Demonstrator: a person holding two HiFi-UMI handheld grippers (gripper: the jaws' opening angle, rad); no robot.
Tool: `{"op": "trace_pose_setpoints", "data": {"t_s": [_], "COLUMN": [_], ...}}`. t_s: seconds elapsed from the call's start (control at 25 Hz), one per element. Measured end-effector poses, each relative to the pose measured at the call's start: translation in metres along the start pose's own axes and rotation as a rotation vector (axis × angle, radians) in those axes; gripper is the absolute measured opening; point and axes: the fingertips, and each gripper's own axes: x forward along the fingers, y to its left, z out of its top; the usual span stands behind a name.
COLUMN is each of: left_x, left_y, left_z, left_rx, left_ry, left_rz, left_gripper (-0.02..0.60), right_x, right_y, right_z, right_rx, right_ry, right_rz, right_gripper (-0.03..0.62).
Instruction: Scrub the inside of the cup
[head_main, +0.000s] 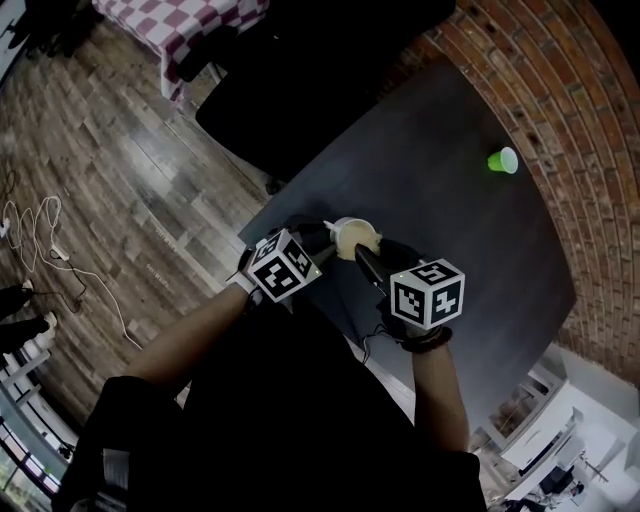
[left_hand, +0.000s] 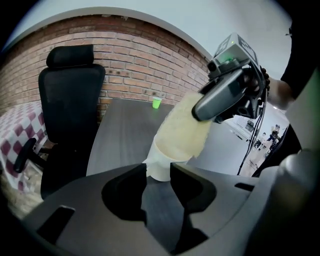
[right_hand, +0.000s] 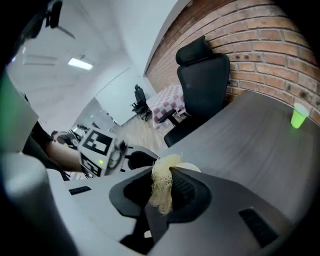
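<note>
A white cup (left_hand: 161, 167) is clamped at its base between the jaws of my left gripper (left_hand: 158, 176), and it tilts up toward the right. My right gripper (right_hand: 161, 191) is shut on a pale yellow loofah scrubber (right_hand: 161, 186). In the left gripper view the scrubber (left_hand: 185, 131) fills the cup's mouth, with the right gripper (left_hand: 227, 95) above it. In the head view both grippers meet over the near table edge, cup (head_main: 356, 238) and scrubber between them. The cup's rim (right_hand: 189, 167) peeks out behind the right gripper's jaws.
The dark grey table (head_main: 440, 200) runs along a brick wall (head_main: 570, 120). A small green cup (head_main: 503, 160) stands at the table's far side. A black office chair (left_hand: 70, 100) sits at the table's left, with wood floor (head_main: 110, 190) and white cables (head_main: 40, 235) beyond.
</note>
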Motion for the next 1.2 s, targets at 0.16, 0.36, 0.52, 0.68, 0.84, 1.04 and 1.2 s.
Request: {"op": "trace_pose_setpoints", "data": {"t_s": [0.16,0.36,0.52,0.68,0.84,1.04,1.2], "left_x": [-0.007,-0.011,-0.006,0.003,0.016,0.019,0.013], "left_y": [0.006,0.015,0.011,0.014,0.018,0.006,-0.003], "left_z": [0.003,0.003,-0.001,-0.007,-0.012,-0.02,-0.026], "left_rx": [-0.005,0.086,0.197,0.268,0.408,0.555,0.507], "left_ry": [-0.023,-0.008,0.045,0.095,0.169,0.252,0.226], "left_rz": [0.011,0.018,0.012,0.023,-0.002,-0.066,-0.057], "left_gripper": [0.14,0.14,0.14,0.141,0.149,0.146,0.11], "right_x": [-0.022,0.006,0.041,0.057,0.068,0.054,0.022], "right_y": [0.0,-0.016,-0.028,-0.037,-0.038,-0.031,-0.009], "right_z": [0.011,-0.012,-0.03,-0.035,-0.038,-0.036,-0.021], "right_rx": [-0.099,-0.364,-0.475,-0.441,-0.45,-0.249,-0.084], "right_ry": [-0.046,0.155,0.287,0.334,0.357,0.251,0.093], "right_rz": [-0.091,-0.226,-0.278,-0.318,-0.308,-0.223,-0.126], "right_gripper": [0.083,0.083,0.083,0.083,0.083,0.083,0.083]}}
